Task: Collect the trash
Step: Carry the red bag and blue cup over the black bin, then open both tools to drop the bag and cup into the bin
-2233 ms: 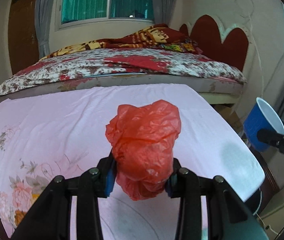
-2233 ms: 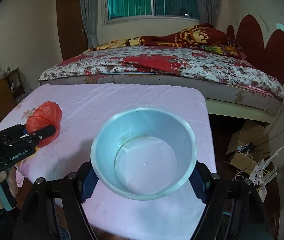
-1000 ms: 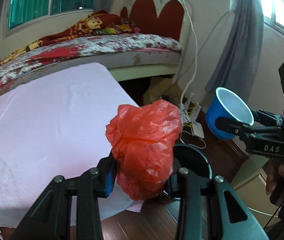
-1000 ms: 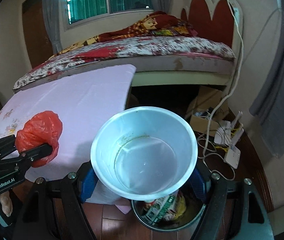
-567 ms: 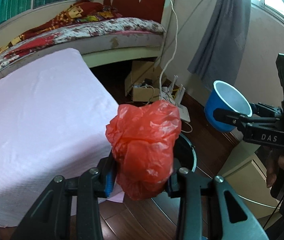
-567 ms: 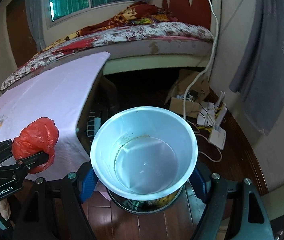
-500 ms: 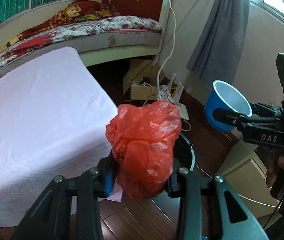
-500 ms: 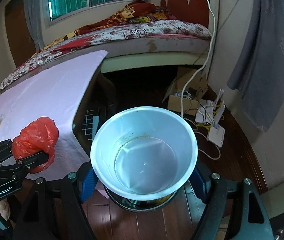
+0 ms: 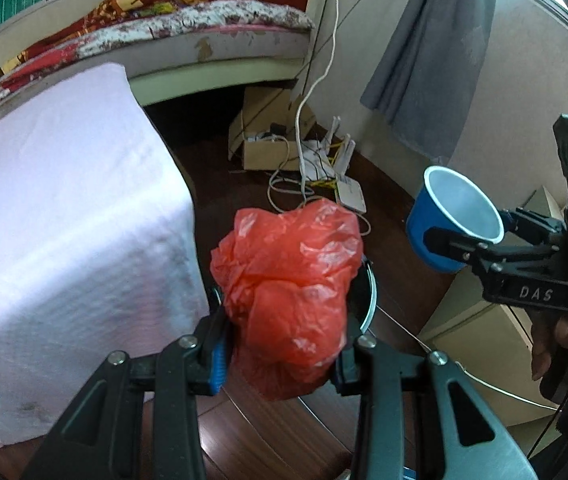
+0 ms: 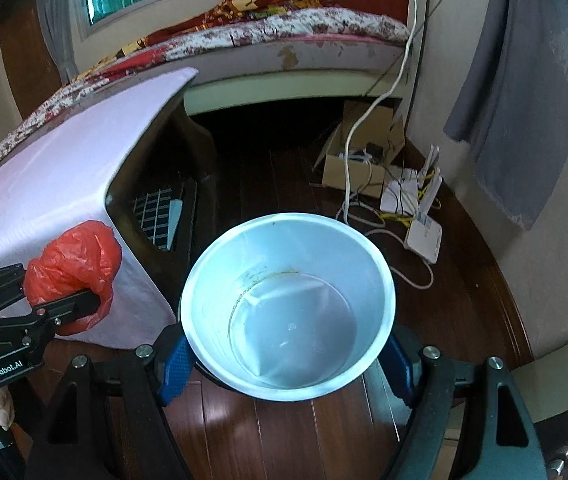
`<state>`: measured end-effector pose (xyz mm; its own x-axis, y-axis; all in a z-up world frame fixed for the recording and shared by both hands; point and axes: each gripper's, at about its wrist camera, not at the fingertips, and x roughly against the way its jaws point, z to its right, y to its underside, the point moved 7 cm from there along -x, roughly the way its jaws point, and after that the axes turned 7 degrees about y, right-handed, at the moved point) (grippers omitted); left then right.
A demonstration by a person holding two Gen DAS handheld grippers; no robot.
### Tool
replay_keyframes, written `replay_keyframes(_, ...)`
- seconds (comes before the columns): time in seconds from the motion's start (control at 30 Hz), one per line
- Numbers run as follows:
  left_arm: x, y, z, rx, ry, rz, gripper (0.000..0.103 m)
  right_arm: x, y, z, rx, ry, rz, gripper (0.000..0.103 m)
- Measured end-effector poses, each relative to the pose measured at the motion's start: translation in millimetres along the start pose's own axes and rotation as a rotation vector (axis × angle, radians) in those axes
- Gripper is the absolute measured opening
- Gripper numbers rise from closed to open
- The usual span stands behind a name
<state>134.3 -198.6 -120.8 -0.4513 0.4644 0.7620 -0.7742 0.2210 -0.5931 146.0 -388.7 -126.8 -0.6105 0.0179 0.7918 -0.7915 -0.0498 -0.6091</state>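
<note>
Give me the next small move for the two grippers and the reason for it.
Probably lower the left hand-held gripper slightly and open it: its red plastic bag hangs over the bin on the floor. The right hand-held gripper with the blue cup can follow.

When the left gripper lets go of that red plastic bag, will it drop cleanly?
Probably not. The red plastic bag looks thin, crumpled and very light, so it may cling to the left gripper or drift. It bulges around the pads, so it should spring open.

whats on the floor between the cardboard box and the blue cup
White routers and tangled cables on the wood floor, seen in the left wrist view between the cardboard box and the blue cup.
</note>
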Motion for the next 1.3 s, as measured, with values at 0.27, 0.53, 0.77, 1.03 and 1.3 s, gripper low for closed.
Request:
replay_keyframes(0.27, -37.4, 11.3, -1.3, 0.031, 0.001, -0.066, 0.040, -42.7, 26.3, 1.7, 0.043, 0.005, -0.082, 0.080)
replay_keyframes(0.53, -75.2, 17.5, -5.2, 0.050, 0.008, -0.127, 0.040, -88.8, 47.3, -9.2, 0.122, -0.004, -0.158, 0.080)
replay_keyframes(0.77, -96.5, 20.5, -15.0, 0.068, 0.012, -0.156, 0.040, -113.0, 47.0, -25.4, 0.193, -0.006, -0.185, 0.080)
replay_keyframes(1.03, -116.7, 26.9, -19.5, 0.073, 0.034, -0.203, 0.040, -136.1, 51.5, -39.5, 0.255, -0.024, -0.226, 0.080)
replay_keyframes(1.3, -127.9, 31.1, -21.5, 0.090, 0.075, -0.235, 0.051, -144.9, 49.3, -45.5, 0.342, -0.005, -0.226, 0.081)
